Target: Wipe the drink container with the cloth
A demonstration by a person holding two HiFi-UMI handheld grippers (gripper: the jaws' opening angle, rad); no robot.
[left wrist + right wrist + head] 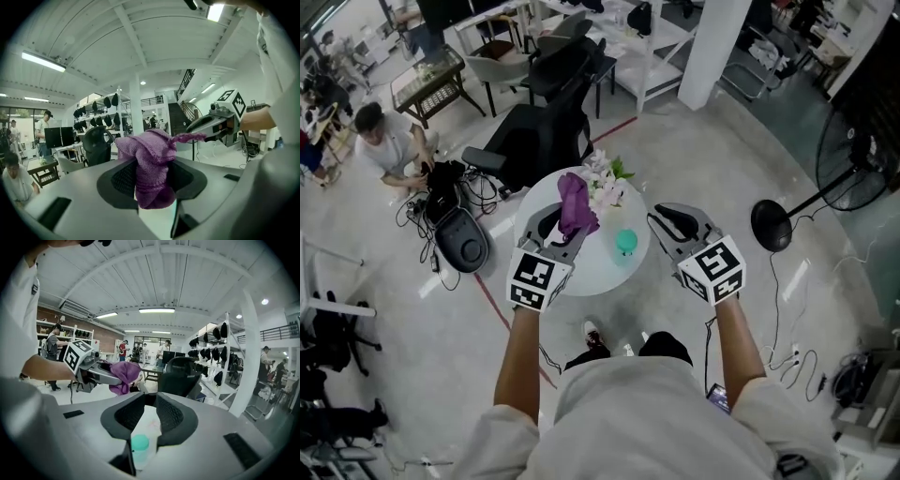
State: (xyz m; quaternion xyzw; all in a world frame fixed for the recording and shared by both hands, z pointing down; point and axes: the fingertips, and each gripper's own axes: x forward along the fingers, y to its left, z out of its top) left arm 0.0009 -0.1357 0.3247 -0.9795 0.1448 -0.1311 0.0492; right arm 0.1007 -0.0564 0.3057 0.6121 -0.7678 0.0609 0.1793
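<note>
Knitted purple cloth (576,204) bunches upward, clamped in the left gripper (563,229). Jaws of the right gripper (672,223) stand slightly apart, empty. Teal-capped drink container (625,243) stands upright near the right edge of the round white table (591,273).

The left forearm (523,352) and right forearm (736,342) are reaching forward side by side, well apart, each bearing a gripper that is pointing slightly downward. The left gripper (562,230) is clamping a purple cloth (575,204) between its jaws. The right gripper (662,218) is holding its jaws a little apart, pressing on nothing.
</note>
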